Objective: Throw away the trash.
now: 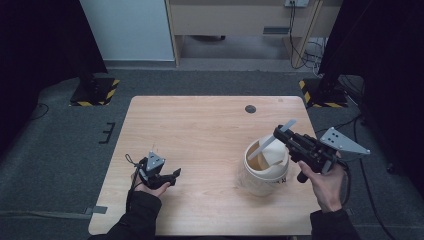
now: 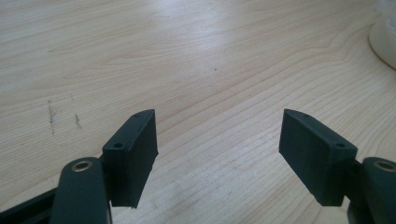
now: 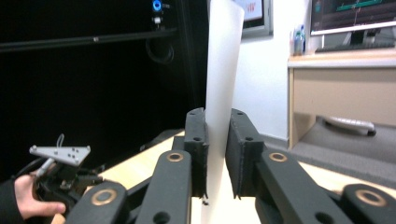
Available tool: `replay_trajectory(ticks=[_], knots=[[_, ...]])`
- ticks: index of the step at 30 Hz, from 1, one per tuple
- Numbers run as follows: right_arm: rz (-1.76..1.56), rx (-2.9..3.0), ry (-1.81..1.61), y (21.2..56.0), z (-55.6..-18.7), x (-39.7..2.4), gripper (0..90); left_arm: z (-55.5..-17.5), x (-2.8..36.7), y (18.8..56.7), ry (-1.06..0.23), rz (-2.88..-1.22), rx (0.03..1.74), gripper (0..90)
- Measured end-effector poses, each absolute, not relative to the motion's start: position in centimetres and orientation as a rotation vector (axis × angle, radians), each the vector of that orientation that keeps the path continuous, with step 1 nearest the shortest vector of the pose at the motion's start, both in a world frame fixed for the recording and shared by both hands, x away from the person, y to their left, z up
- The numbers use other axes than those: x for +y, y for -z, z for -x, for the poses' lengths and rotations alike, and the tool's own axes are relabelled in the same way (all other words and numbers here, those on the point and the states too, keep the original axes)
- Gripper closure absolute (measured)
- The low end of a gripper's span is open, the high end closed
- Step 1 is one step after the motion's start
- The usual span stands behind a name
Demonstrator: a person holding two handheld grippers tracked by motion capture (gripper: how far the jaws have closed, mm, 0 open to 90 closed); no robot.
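A cream tub (image 1: 264, 175) stands on the table's right half, and its edge shows in the left gripper view (image 2: 385, 37). My right gripper (image 1: 279, 134) hovers over the tub's far rim, shut on a flat white strip (image 1: 270, 141) that slants down into the tub. In the right gripper view this strip (image 3: 224, 70) rises upright between the two pads of the right gripper (image 3: 217, 119). My left gripper (image 1: 175, 174) rests low at the table's front left, pointing right. Its jaws stand wide apart in the left gripper view, and the left gripper (image 2: 217, 135) is open over bare wood.
The wooden table (image 1: 200, 130) has a dark round hole (image 1: 250, 109) near its far edge. Something pale (image 1: 274, 157) lies inside the tub. Stands with yellow-black bases (image 1: 95, 92) sit on the floor beyond the table's corners. My left gripper (image 3: 60, 172) shows in the right gripper view.
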State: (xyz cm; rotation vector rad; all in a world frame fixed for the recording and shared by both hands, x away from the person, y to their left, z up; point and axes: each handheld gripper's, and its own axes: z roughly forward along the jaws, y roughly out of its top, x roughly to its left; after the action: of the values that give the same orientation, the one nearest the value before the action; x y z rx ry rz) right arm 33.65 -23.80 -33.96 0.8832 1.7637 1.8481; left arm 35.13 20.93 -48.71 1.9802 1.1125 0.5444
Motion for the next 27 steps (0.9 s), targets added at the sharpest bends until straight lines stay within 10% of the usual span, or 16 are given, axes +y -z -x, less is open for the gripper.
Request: replay_trajectory(ticks=[15, 27], knots=[[-0.95, 1.62, -1.887, 34.4, -34.7, -25.2, 34.8, -35.4, 21.5, 48.7, -0.542, -1.963, 1.136, 27.3], [-0.912, 1.531, -1.959, 33.1, -34.0, -25.7, 27.2, -35.4, 21.5, 48.7, -0.544, -1.966, 1.137, 27.4]])
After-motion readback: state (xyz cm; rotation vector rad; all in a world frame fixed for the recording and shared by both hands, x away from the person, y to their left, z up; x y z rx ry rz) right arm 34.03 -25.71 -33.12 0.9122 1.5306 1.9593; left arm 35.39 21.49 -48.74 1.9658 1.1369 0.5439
